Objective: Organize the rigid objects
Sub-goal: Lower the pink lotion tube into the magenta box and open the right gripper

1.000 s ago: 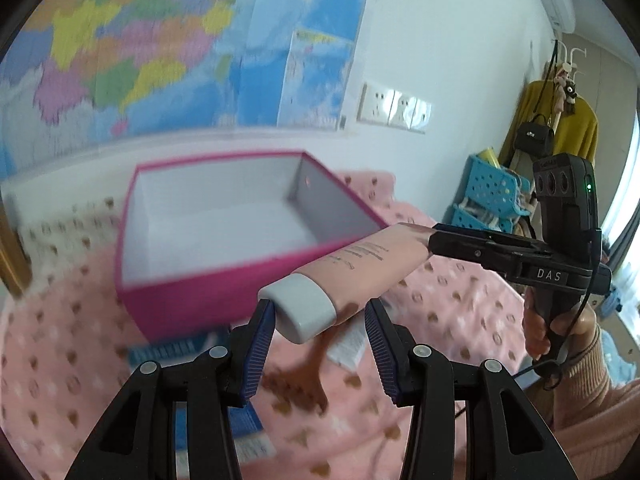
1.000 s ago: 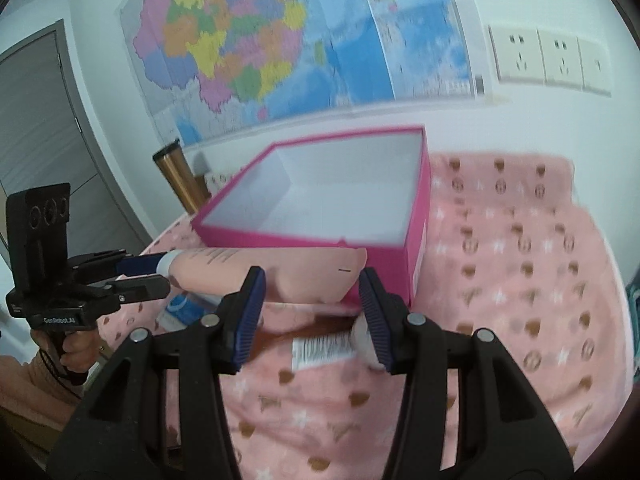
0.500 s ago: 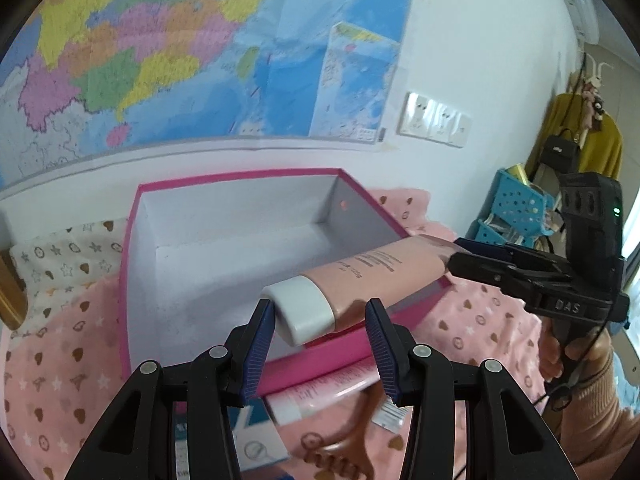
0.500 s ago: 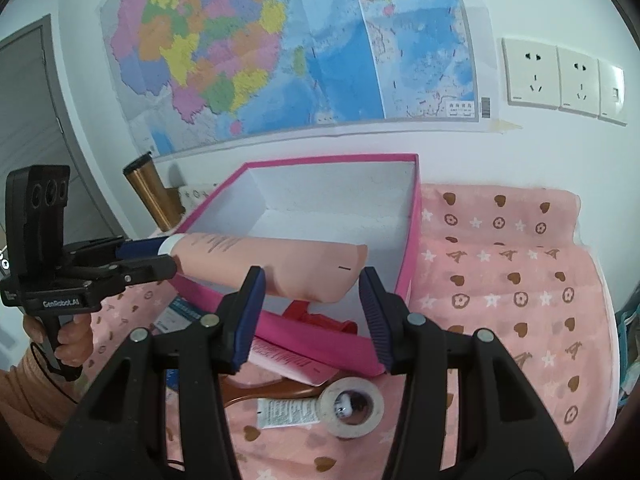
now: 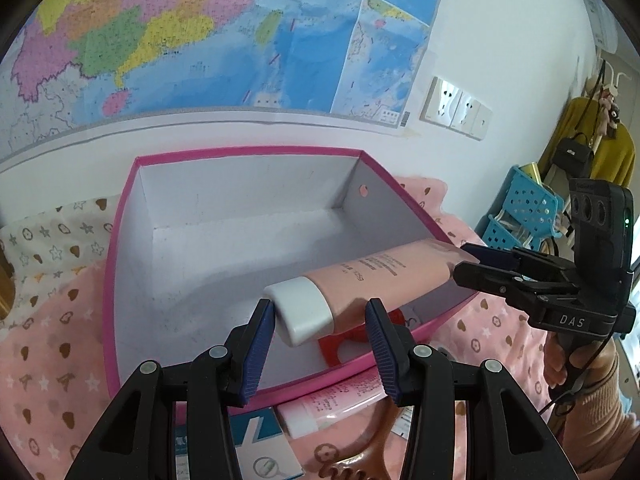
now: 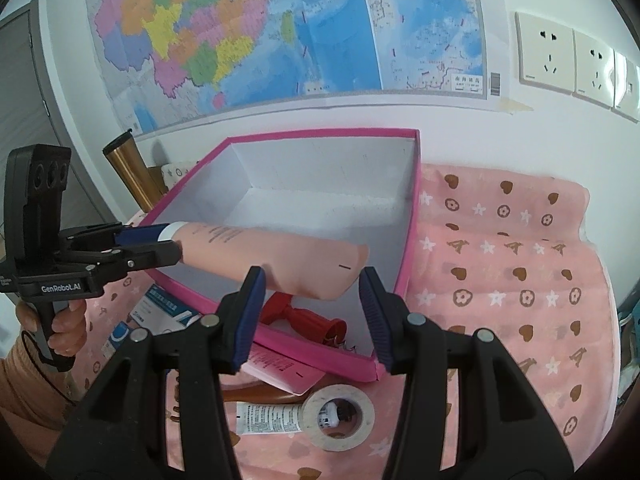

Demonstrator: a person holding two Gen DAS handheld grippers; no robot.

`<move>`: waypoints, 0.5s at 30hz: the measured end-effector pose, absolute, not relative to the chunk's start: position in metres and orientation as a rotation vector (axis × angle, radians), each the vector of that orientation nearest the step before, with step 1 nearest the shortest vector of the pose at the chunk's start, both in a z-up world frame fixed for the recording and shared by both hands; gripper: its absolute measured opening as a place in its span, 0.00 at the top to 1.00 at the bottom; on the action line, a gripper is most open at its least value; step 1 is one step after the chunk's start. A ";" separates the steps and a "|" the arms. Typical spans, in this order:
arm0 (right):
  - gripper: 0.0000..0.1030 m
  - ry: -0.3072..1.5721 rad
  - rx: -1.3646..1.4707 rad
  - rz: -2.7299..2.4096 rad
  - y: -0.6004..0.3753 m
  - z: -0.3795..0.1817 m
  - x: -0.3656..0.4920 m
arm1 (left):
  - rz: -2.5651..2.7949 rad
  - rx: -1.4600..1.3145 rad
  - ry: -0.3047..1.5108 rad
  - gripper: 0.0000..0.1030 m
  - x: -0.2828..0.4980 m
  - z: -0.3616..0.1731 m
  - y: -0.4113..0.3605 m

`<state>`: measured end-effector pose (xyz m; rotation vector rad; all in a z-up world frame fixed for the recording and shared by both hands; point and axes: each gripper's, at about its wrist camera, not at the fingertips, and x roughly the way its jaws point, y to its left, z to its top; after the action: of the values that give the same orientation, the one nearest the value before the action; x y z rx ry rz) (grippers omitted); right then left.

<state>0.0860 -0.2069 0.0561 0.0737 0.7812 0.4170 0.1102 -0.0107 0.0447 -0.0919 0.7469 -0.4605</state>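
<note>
A pink cosmetic tube [image 5: 372, 280] with a white cap [image 5: 304, 312] hangs level over the near part of an open pink box [image 5: 240, 152] with a white inside. My left gripper [image 5: 320, 308] is shut on the cap end. My right gripper [image 6: 310, 280] is shut on the tube's [image 6: 280, 256] flat crimped end. Each gripper shows in the other's view, the right one [image 5: 464, 260] at the tube's tail and the left one [image 6: 172, 240] at the cap. A red object [image 6: 308, 320] lies in the box's [image 6: 320, 134] near corner.
On the pink patterned cloth in front of the box lie a tape roll [image 6: 338, 416], a small white tube [image 6: 268, 418], another pink tube [image 5: 332, 404], a blue-and-white carton [image 5: 260, 448] and a wooden comb [image 5: 360, 464]. A copper flask [image 6: 128, 172] stands left of the box. The wall is close behind.
Both grippers carried the tube forward from in front of the box's near wall to above its inside. The items on the cloth have slid down out of the middle of both views.
</note>
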 end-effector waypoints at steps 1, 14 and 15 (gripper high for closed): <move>0.50 0.784 0.072 0.416 -0.207 0.055 0.086 | -0.460 -0.089 0.748 0.54 0.111 0.044 -0.011; 0.50 0.800 0.031 0.390 -0.203 0.053 0.091 | -0.465 -0.096 0.773 0.53 0.122 0.039 -0.013; 0.50 0.801 0.027 0.388 -0.203 0.052 0.092 | -0.466 -0.097 0.775 0.53 0.123 0.038 -0.013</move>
<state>0.0915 -0.2032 0.0524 0.0273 0.8007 0.3885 0.1232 -0.0131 0.0383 -0.0967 0.7752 -0.4656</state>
